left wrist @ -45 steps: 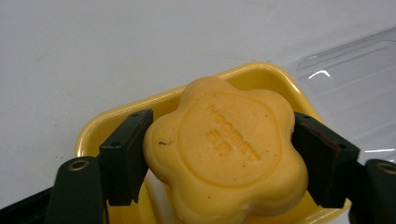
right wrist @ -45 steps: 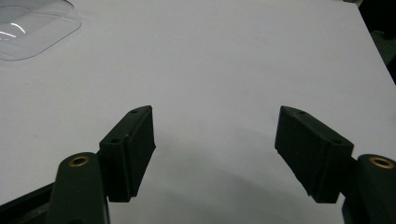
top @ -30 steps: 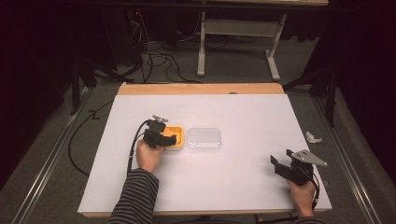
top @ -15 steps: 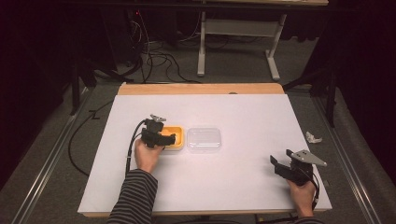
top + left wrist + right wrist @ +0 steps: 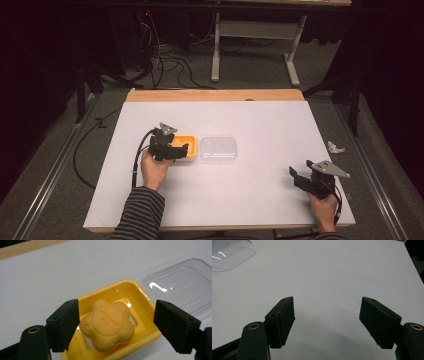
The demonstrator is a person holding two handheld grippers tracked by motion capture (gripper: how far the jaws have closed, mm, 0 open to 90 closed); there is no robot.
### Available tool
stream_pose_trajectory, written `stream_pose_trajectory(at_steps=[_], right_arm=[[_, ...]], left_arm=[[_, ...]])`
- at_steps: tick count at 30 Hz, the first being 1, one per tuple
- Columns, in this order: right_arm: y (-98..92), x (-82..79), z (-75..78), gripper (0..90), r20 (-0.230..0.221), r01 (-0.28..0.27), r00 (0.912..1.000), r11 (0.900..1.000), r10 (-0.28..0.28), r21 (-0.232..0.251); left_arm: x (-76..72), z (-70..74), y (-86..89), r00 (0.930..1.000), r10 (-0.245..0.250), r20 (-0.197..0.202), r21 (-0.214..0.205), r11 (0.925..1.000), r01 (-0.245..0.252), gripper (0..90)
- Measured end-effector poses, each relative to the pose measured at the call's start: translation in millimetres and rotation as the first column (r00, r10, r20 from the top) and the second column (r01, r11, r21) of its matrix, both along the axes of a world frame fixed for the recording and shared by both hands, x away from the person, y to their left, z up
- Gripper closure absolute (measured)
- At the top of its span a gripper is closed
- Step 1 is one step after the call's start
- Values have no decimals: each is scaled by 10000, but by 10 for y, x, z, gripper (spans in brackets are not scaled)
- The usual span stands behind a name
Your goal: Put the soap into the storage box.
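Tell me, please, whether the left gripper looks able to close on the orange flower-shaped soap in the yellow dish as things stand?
Probably yes. The left gripper is open with its jaws either side of the orange flower-shaped soap, which sits uncovered in the yellow dish; the clear plastic lid lies beside it.

Flower-shaped orange soap (image 5: 107, 323), lying in yellow dish (image 5: 140, 293)

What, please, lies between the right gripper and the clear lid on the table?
Nothing: in the high view, only bare white table stretches from the right gripper to the clear lid.
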State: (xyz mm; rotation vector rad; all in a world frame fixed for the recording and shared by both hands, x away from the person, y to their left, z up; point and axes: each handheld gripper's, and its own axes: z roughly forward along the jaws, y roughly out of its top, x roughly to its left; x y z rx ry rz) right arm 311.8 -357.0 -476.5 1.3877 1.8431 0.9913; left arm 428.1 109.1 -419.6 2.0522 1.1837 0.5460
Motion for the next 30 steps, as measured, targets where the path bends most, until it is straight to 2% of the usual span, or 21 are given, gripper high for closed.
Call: stream_pose_trajectory(at_steps=[4, 13, 16, 30], right_arm=[[0, 1, 0, 288, -10, -14, 10000, 10000, 14, -1], [1, 2, -1, 289, -48, 5, 10000, 10000, -5, 21], [-2, 3, -1, 289, -28, -12, 10000, 10000, 12, 6], [1, 2, -1, 289, -52, 3, 10000, 10000, -3, 36]], left_arm=[[-77, 76, 2, 9995, -160, 280, -229, 9996, 167, 218], [-223, 165, 0, 9975, -410, 583, -571, 9974, 443, 218], [-272, 170, 7, 9968, -501, 618, -639, 9965, 541, 218], [-450, 165, 134, 9963, -362, 775, -1050, 9935, 443, 219]])
